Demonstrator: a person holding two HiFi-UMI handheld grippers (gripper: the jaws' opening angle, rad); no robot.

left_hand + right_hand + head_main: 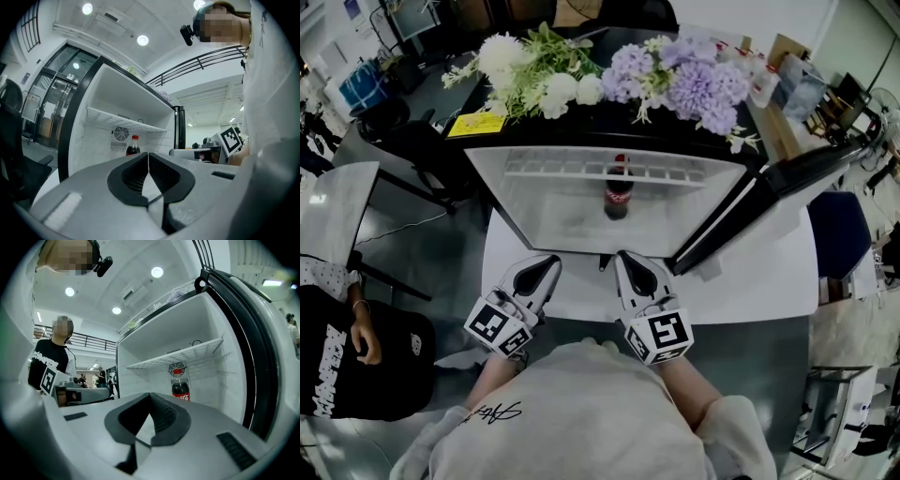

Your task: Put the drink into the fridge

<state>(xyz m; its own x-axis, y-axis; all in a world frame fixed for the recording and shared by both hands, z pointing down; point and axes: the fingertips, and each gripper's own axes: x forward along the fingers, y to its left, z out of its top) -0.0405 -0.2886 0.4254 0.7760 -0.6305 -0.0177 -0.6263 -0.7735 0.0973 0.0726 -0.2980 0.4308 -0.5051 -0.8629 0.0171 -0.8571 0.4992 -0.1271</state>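
Note:
A dark cola bottle (pixel 618 190) with a red cap stands upright inside the open white fridge (pixel 516 202), near its back wall under the wire shelf (pixel 581 170). The bottle (pixel 133 146) shows above the jaws in the left gripper view, and the bottle (pixel 180 387) stands in front of a small fan grille in the right gripper view. My left gripper (pixel 553 260) and right gripper (pixel 622 255) sit side by side just in front of the fridge opening, well short of the bottle. Each gripper is shut with nothing between its jaws (pixel 148 154) (pixel 150 394).
The fridge door (pixel 769 197) hangs open to the right. White and purple flowers (pixel 619 75) lie along the fridge's top. The fridge rests on a white table (pixel 759 281). A person in a black shirt (pixel 347 352) sits at the left.

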